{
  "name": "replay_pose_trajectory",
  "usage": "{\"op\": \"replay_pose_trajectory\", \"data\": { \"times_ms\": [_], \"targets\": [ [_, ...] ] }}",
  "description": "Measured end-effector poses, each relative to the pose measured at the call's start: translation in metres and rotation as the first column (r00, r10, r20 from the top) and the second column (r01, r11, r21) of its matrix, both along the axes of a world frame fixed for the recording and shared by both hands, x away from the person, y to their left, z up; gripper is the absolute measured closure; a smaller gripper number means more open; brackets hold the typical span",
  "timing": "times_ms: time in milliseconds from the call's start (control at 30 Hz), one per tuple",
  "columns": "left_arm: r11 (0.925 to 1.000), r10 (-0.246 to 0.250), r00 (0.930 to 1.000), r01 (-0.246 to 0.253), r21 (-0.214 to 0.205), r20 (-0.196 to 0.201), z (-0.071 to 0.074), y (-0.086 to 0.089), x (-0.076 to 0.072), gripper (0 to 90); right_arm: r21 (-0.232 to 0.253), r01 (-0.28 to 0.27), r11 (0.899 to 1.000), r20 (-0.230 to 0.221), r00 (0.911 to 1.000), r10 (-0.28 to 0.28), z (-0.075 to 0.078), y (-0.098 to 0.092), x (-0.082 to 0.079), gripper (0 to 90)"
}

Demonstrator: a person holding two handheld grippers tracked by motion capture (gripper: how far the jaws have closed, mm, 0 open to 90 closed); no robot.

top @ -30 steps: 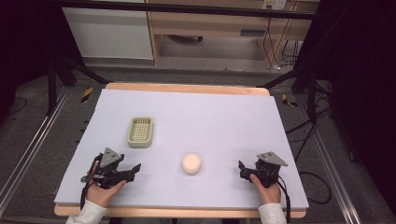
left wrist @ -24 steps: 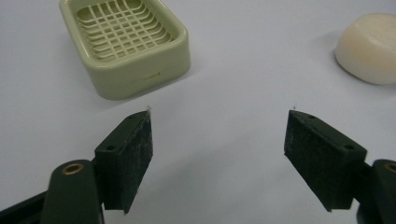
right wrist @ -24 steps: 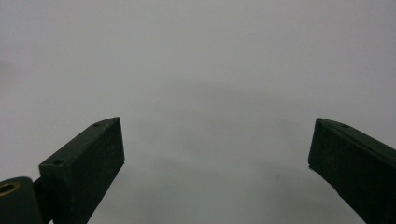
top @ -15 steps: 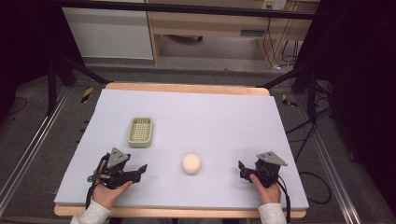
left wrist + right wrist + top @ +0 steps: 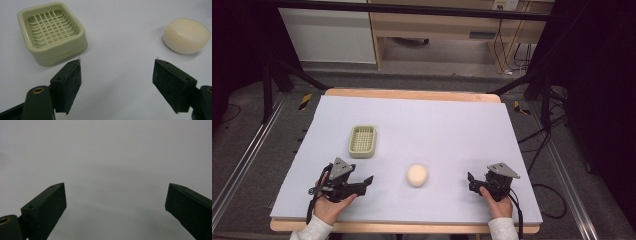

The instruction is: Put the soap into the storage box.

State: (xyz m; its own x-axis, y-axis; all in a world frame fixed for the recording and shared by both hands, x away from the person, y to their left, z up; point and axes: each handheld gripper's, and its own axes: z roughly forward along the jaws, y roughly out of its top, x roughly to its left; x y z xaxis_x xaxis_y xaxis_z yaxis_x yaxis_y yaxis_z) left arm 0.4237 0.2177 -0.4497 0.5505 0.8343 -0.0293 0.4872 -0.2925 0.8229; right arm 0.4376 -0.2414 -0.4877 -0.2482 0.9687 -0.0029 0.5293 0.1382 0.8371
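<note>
Cream-white round soap bar (image 5: 417, 175) lies bare on the lavender table cover (image 5: 442, 125), between both grippers; left gripper (image 5: 368, 181), jaws wide apart, points toward it; right gripper (image 5: 470, 182) likewise gapes empty; pale-green slatted soap dish (image 5: 362, 140) sits beyond.

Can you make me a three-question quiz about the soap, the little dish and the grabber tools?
1. Where is the soap?
A. inside the dish
B. on the table between the two tools
C. held by the right tool

2. What colour is the soap dish?
A. pale green
B. red
C. black

3. How are the jaws of the left tool?
A. shut on the soap
B. shut on the dish
C. wide apart, holding nothing

Answers:
1. B, since the high view shows it lying on the table with the left tool to one side and the right tool to the other.
2. A, as both views of it show a pale green grid.
3. C, as the left gripper view shows bare table between the jaws.
</note>
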Motion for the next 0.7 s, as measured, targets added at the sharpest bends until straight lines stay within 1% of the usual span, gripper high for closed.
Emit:
{"op": "replay_pose_trajectory", "data": {
  "times_ms": [167,233,467,533,600,700],
  "targets": [
    [0.9999,-0.014,0.9999,0.014,-0.003,0.001,0.005,-0.005,0.002,23.0,-0.003,0.003,1.0,-0.002,1.0,-0.003,0.0,0.0,0.0,4.1],
    [0.9998,-0.015,0.9999,0.016,-0.016,0.006,0.008,-0.009,0.003,23.0,-0.003,0.004,1.0,0.0,1.0,-0.004,0.0,0.0,0.0,4.1],
    [0.9986,-0.048,0.9986,0.049,-0.018,0.02,0.017,-0.027,0.007,22.7,-0.001,0.005,1.0,0.002,1.0,-0.005,0.0,0.0,0.0,4.1],
    [0.9983,-0.057,0.9981,0.057,-0.009,0.024,0.019,-0.031,0.008,22.6,0.0,0.004,1.0,0.002,1.0,-0.004,0.0,0.0,0.0,4.1],
    [0.9982,-0.056,0.9981,0.056,-0.022,0.025,0.02,-0.035,0.009,22.6,0.0,0.003,1.0,0.002,1.0,-0.003,0.0,0.0,0.0,4.1],
    [0.9975,-0.066,0.9974,0.067,-0.025,0.027,0.022,-0.042,0.01,22.6,0.0,0.001,1.0,0.0,1.0,-0.001,0.0,0.0,0.0,4.1]
  ]
}}
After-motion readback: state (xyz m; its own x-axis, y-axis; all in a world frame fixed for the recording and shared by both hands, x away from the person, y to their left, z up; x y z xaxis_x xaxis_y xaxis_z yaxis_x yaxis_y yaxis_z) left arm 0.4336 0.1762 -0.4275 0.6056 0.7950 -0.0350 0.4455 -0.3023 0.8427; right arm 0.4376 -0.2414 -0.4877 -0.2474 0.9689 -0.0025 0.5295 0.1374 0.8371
